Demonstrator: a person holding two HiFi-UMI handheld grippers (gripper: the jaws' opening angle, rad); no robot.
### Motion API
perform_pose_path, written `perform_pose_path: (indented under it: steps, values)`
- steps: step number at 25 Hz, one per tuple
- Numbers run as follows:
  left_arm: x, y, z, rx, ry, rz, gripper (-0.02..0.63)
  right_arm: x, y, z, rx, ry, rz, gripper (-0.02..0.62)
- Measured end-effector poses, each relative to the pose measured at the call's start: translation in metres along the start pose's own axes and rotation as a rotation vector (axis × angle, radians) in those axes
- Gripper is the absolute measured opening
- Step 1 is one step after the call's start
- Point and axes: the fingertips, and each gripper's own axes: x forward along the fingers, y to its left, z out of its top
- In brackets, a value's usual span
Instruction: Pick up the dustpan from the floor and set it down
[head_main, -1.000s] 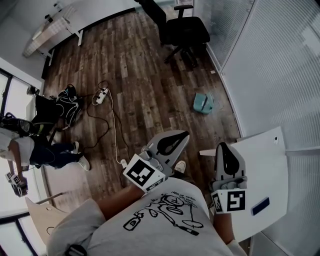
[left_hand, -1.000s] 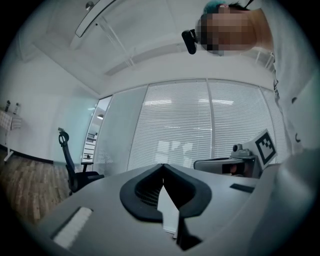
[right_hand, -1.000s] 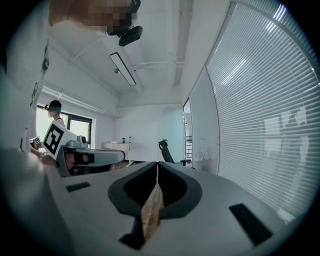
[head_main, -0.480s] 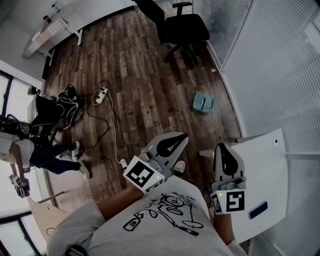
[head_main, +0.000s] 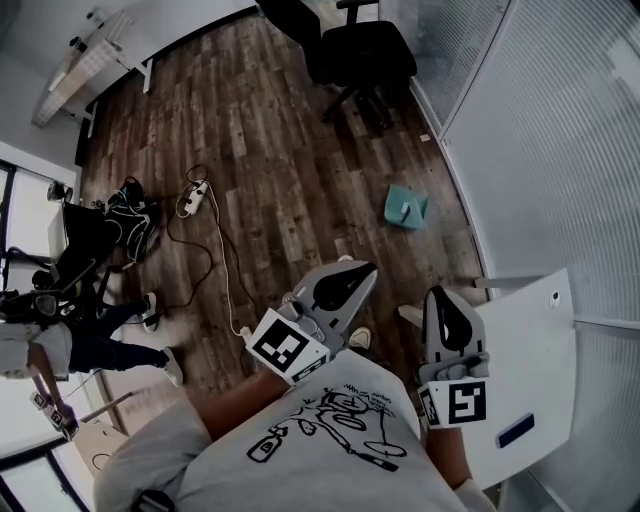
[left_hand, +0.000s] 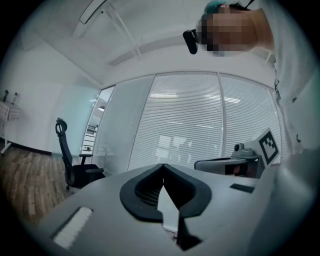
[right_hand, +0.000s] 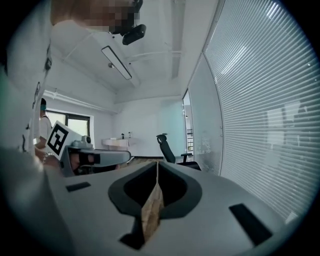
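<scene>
Dark wood floor (head_main: 270, 150) fills most of the head view, with a white desk (head_main: 530, 340) at the person's right and a black office chair (head_main: 365, 55) farther off. The left gripper (head_main: 358, 270) and right gripper (head_main: 440, 296) sit close to the body, both with jaws pressed together on nothing, likely because the reach has not begun. The teal dustpan (head_main: 405, 207) lies on the floor ahead, well apart from both.

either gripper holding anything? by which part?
Nothing held. Left gripper and right gripper are both shut and empty; the dustpan lies on the floor, untouched.
</scene>
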Motion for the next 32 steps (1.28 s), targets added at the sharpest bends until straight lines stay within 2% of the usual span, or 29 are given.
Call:
perform_pose_path:
  steps: [6,11,16,32]
  values:
    - [0.036,0.057,0.017,-0.012,0.010,-0.035,0.002,0.068,-0.006,0.010,0.017,0.022,0.002,0.009]
    - [0.054,0.120,0.038,-0.012,0.010,-0.018,0.002,0.133,-0.010,0.026,0.014,0.029,0.019,0.009]
    - [0.075,0.165,0.047,-0.021,0.012,-0.022,0.002,0.182,-0.027,0.042,0.006,0.020,-0.001,0.009]
    - [0.129,0.229,0.076,-0.006,-0.001,-0.112,0.002,0.264,-0.063,0.071,-0.016,-0.001,-0.069,0.009]
